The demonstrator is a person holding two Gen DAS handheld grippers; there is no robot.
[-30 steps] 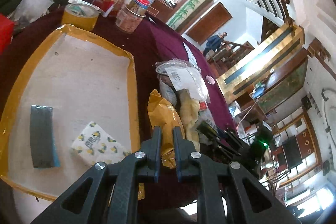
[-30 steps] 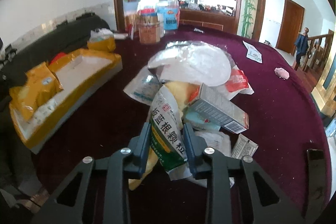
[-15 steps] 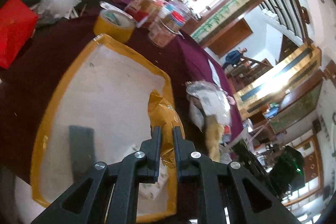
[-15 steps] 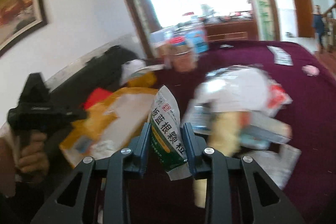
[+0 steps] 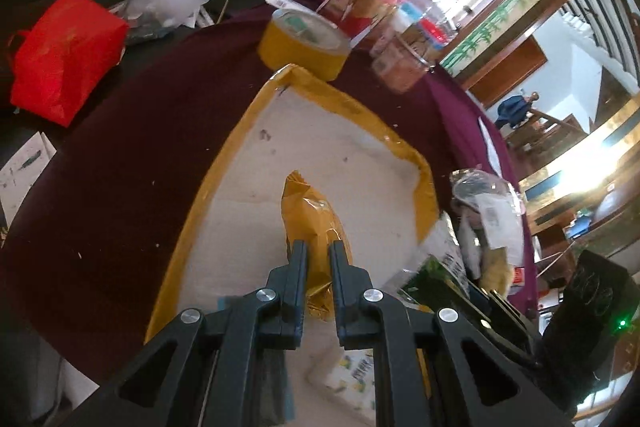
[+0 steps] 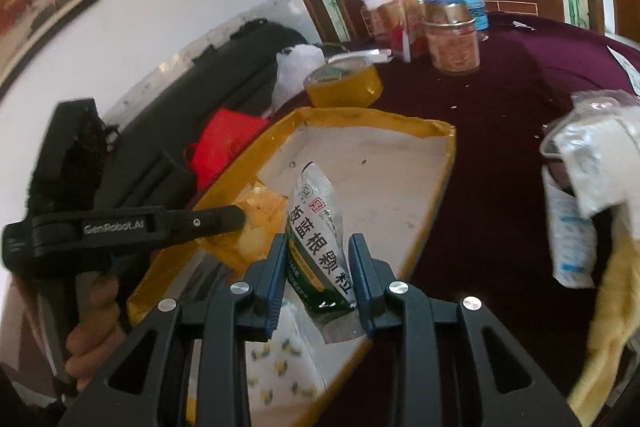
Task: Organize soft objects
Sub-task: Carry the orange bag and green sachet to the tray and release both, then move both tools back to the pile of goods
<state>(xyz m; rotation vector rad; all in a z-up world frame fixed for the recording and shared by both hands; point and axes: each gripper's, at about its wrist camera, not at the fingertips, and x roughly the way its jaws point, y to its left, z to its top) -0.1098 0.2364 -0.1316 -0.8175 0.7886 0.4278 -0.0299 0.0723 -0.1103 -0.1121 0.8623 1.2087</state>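
My left gripper (image 5: pixel 317 251) is shut on a golden-yellow pouch (image 5: pixel 308 215) and holds it over the white floor of the yellow-rimmed tray (image 5: pixel 224 163). The right wrist view shows that same gripper (image 6: pixel 236 217) reaching in from the left with the pouch (image 6: pixel 264 207). My right gripper (image 6: pixel 318 247) is shut on a green-and-white sachet (image 6: pixel 316 227), held upright above the near part of the tray (image 6: pixel 380 119). The sachet (image 5: pixel 436 259) also shows at the tray's right rim in the left wrist view. A lemon-print tissue pack (image 6: pixel 280 359) lies in the tray below my fingers.
A roll of yellow tape (image 6: pixel 340 83) and several jars (image 6: pixel 452 39) stand beyond the tray on the maroon tablecloth. A pile of packets and a yellow cloth (image 6: pixel 592 167) lies to the right. A red bag (image 5: pixel 64 55) sits off the table at left.
Both grippers have moved over the tray. The right one swung left, away from the pile, carrying the sachet. The left one carried the yellow pouch in from the tray's right rim.
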